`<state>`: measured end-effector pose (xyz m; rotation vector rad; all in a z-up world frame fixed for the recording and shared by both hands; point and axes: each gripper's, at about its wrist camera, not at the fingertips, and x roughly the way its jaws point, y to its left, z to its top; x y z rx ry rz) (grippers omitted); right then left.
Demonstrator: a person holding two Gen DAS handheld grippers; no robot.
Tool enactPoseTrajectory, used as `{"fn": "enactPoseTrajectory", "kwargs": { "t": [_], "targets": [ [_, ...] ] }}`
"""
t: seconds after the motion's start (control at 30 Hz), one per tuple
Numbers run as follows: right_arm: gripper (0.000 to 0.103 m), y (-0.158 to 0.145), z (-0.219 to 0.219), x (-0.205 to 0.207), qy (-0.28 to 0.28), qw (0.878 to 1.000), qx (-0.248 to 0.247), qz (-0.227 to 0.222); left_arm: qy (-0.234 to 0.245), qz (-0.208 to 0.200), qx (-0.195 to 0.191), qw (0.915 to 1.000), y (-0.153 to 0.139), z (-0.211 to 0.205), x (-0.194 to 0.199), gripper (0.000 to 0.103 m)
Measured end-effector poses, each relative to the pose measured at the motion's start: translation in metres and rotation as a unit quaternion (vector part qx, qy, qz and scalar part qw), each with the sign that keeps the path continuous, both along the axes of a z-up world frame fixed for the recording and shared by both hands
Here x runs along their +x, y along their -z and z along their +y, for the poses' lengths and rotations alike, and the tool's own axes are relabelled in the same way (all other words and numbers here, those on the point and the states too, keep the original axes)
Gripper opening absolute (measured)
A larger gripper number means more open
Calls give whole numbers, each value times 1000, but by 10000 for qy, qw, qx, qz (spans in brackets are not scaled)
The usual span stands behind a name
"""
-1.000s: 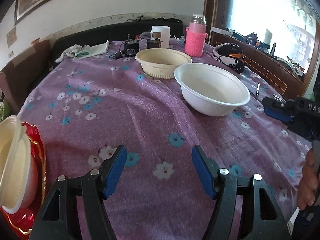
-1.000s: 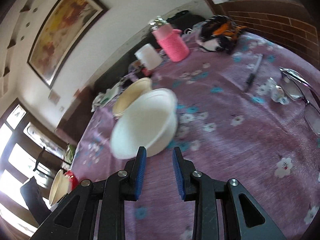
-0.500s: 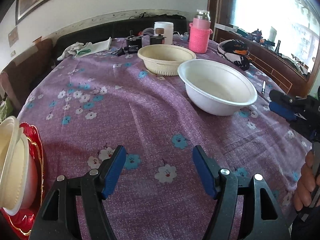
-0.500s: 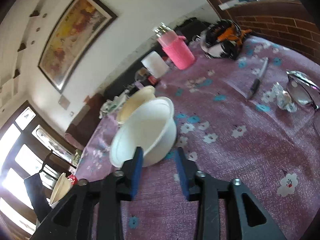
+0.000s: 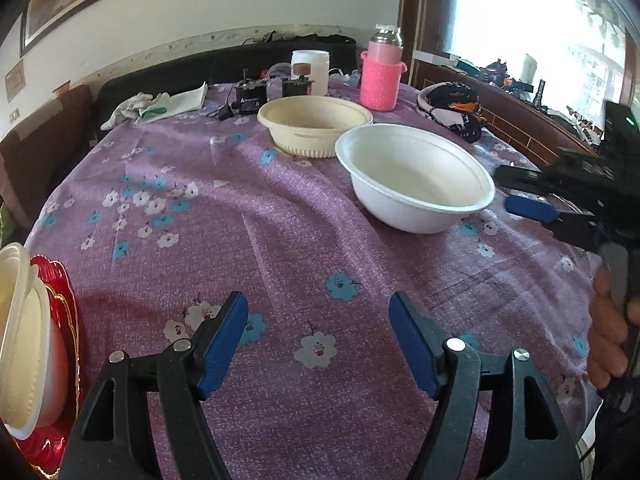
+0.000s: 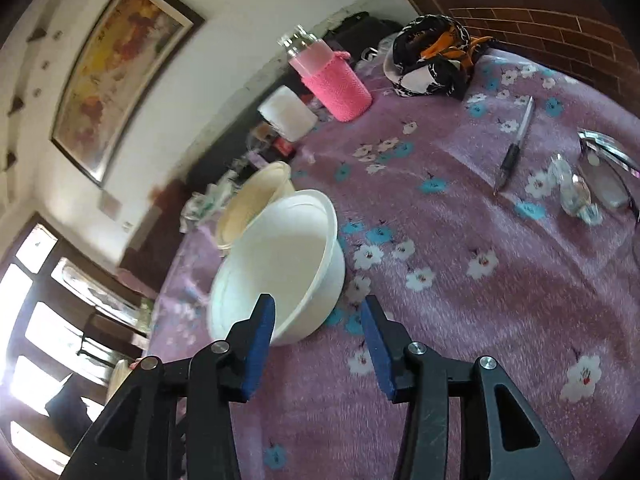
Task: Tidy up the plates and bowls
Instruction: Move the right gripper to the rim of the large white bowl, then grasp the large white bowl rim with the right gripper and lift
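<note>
A white bowl (image 5: 416, 184) stands on the purple flowered tablecloth (image 5: 280, 240), with a cream bowl (image 5: 314, 124) just behind it. Both show in the right wrist view, white bowl (image 6: 280, 268) and cream bowl (image 6: 252, 200). My right gripper (image 6: 316, 328) is open, its left finger over the white bowl's near rim; it also shows in the left wrist view (image 5: 528, 196) beside that bowl. My left gripper (image 5: 318, 336) is open and empty above the cloth. Stacked cream bowls (image 5: 20, 340) sit on a red plate (image 5: 60, 320) at the far left.
A pink-sleeved bottle (image 5: 380, 72), a white jar (image 5: 310, 70), small black devices (image 5: 252, 96), gloves and cloth (image 5: 156, 104) and a black-orange bundle (image 5: 452, 112) stand at the back. A pen (image 6: 514, 148) and glasses (image 6: 608, 168) lie at the right.
My right gripper has opened wider and moved up to the white bowl, one finger now over its rim. The left gripper has drifted slightly closer to the bowls.
</note>
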<state>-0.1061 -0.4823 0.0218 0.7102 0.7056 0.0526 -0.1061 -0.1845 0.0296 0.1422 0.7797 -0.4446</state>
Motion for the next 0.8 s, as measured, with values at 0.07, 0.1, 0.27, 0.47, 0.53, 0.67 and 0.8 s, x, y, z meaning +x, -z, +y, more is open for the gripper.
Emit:
{"fn": "enactPoseTrajectory", "kwargs": {
  "t": [0.07,0.1,0.27,0.47,0.53,0.67,0.8],
  "targets": [
    [48,2,5,13,18,9998,-50,179,14,-16,-13,10000,-1,0,-1,74],
    [48,3,7,18,18,9997,-70,244,17,-25,-29,10000,-1,1,-1,74],
    [17,15,14,34,-88,9986,32,525,-15,-96,-103,9999,-3,4,-3,74],
    [6,1,4,3,-190,9985,99,499,-36,-220,-229,9995,-7,8,-6,74],
    [6,-3,0,-8,-273,9981,103,536,25,-392,-438,9983,-12,12,-12,74],
    [9,-8,2,-34,-633,9950,-82,764,149,-622,-726,9953,-20,18,-19,74],
    [10,-6,17,-40,-906,9921,-336,798,202,-610,-727,9953,-21,17,-18,74]
  ]
}}
